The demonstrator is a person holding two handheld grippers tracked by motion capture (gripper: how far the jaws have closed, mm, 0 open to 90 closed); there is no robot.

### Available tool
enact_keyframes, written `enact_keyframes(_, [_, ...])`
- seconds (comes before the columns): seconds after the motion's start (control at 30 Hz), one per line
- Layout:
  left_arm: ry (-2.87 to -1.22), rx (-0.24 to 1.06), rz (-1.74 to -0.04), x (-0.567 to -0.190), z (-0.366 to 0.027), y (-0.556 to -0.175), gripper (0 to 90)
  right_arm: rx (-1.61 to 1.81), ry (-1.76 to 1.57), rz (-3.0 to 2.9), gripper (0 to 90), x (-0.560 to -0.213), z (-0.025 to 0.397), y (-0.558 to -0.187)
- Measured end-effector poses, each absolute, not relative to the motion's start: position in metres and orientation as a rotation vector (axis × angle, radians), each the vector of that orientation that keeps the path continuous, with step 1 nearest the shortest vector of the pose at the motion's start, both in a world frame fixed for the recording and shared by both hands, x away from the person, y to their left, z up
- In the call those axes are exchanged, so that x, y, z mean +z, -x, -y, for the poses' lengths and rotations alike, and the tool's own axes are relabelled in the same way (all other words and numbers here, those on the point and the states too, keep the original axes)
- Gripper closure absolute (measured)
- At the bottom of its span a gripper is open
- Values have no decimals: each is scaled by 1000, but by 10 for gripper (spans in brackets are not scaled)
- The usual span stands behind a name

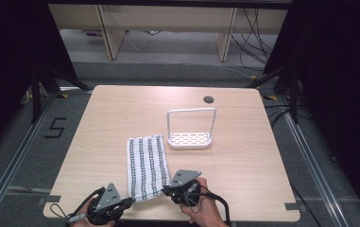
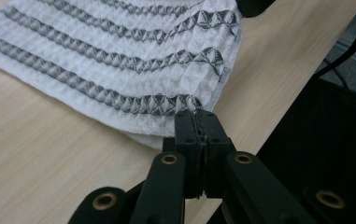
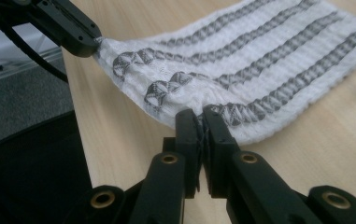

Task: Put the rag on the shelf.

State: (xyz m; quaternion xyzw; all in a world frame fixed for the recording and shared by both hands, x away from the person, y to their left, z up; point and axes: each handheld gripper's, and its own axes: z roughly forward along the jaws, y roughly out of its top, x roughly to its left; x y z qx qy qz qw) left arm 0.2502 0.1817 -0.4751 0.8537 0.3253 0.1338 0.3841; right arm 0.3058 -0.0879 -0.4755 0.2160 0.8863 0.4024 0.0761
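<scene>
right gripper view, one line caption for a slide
Right hand-held gripper shut on the striped waffle-weave towel's near corner, left hand-held gripper pinching the other.

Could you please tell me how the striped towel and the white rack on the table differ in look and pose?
The striped towel is soft waffle cloth with grey stripes; the white rack is rigid and plain white, with a slotted base. The towel lies flat, while the rack stands with a tall arched handle. The left gripper and right gripper each pinch a near corner of the towel; the rack stands untouched. Both rest on the wooden table.
</scene>
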Motion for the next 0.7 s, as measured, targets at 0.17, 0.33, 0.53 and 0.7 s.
enact_keyframes(0.17, [-2172,352,-787,-459,-181,-254,877,1234,-670,-2631,871,-464,89,-308])
enact_keyframes(0.33, [-2160,316,-770,-434,-180,-262,878,1274,-672,-2614,872,-441,92,-314])
enact_keyframes(0.53, [-2179,327,-722,-397,-179,-273,879,1327,-660,-2570,872,-406,95,-321])
enact_keyframes(0.7, [-2157,350,-689,-357,-181,-283,880,1391,-621,-2506,873,-367,97,-333])
